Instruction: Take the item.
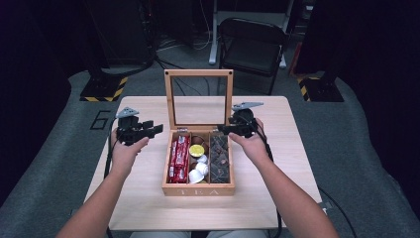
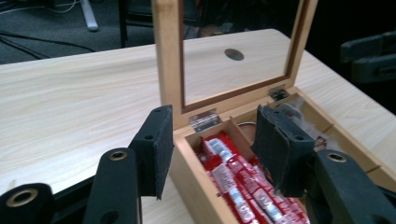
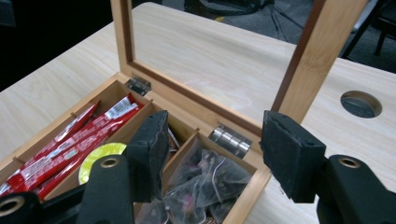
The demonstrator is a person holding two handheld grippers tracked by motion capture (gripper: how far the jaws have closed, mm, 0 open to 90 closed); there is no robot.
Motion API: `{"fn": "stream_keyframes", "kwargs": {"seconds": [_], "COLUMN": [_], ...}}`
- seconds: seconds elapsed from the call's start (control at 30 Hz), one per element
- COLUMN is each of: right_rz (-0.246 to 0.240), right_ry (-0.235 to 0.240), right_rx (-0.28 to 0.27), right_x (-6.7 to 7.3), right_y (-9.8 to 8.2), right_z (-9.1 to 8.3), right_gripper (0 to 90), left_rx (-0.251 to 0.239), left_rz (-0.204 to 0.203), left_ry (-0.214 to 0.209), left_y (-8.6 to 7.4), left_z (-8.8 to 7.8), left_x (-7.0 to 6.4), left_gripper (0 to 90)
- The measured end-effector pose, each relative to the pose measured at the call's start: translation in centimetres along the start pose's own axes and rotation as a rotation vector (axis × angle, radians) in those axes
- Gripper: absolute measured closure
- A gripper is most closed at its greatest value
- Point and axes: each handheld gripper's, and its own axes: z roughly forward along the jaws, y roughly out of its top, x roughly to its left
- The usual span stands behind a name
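A wooden tea box (image 1: pixel 198 191) sits mid-table with its glass lid (image 1: pixel 198 73) standing upright. Red sachets (image 1: pixel 179 158) fill its left compartment, a yellow pod (image 1: pixel 196 150) and white pods (image 1: pixel 199 168) the middle, dark tea bags (image 1: pixel 219 158) the right. My left gripper (image 1: pixel 153 130) is at the box's back left corner. In the left gripper view it (image 2: pixel 212 149) is open, straddling the left wall near the hinge, pads touching nothing. My right gripper (image 1: pixel 223 130) is at the back right corner, open (image 3: pixel 215 149) above the tea bags (image 3: pixel 205 182) and the hinge (image 3: pixel 229 137).
The light wooden table (image 1: pixel 277 198) has bare room on both sides of the box and a round cable hole (image 3: pixel 360 103) behind it. A black folding chair (image 1: pixel 252 44) and stand bases with striped tape (image 1: pixel 104 91) lie beyond the far edge.
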Motion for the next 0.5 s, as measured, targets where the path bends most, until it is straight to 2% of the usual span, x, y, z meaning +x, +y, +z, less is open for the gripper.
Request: {"fn": "stream_keyframes", "kwargs": {"seconds": [0.07,0.17,0.27,0.33,0.37,0.47,0.5], "right_rz": [-0.005,-0.016,-0.037,-0.056,-0.085,-0.112,-0.126], "right_ry": [0.007,0.027,0.051,0.060,0.061,0.069,0.079], "right_rx": [0.000,-0.003,0.001,0.007,0.016,0.027,0.030], "right_x": [0.2,0.7,1.2,1.6,2.2,2.5,2.8], "right_y": [-0.2,-0.4,-0.7,-0.9,-1.3,-1.6,-1.9], "right_z": [0.0,-0.1,-0.1,-0.1,0.1,0.3,0.6], "right_gripper": [40.9,40.0,39.9,39.3,39.3,39.2,39.1], "left_rx": [-0.001,0.026,0.031,0.036,0.041,0.035,0.038], "left_rz": [0.001,0.010,0.009,0.009,0.010,-0.001,0.009], "left_ry": [-0.011,-0.024,-0.022,-0.021,-0.019,-0.019,-0.015], "left_y": [0.0,-0.3,-0.7,-1.1,-1.5,-1.9,-2.1], "left_z": [0.0,0.0,-0.1,-0.1,-0.2,-0.3,-0.5], "left_x": [-0.3,-0.7,-0.8,-0.7,-0.7,-0.6,-0.5], "left_gripper": [48.5,48.4,48.2,48.1,47.6,47.6,47.3]}}
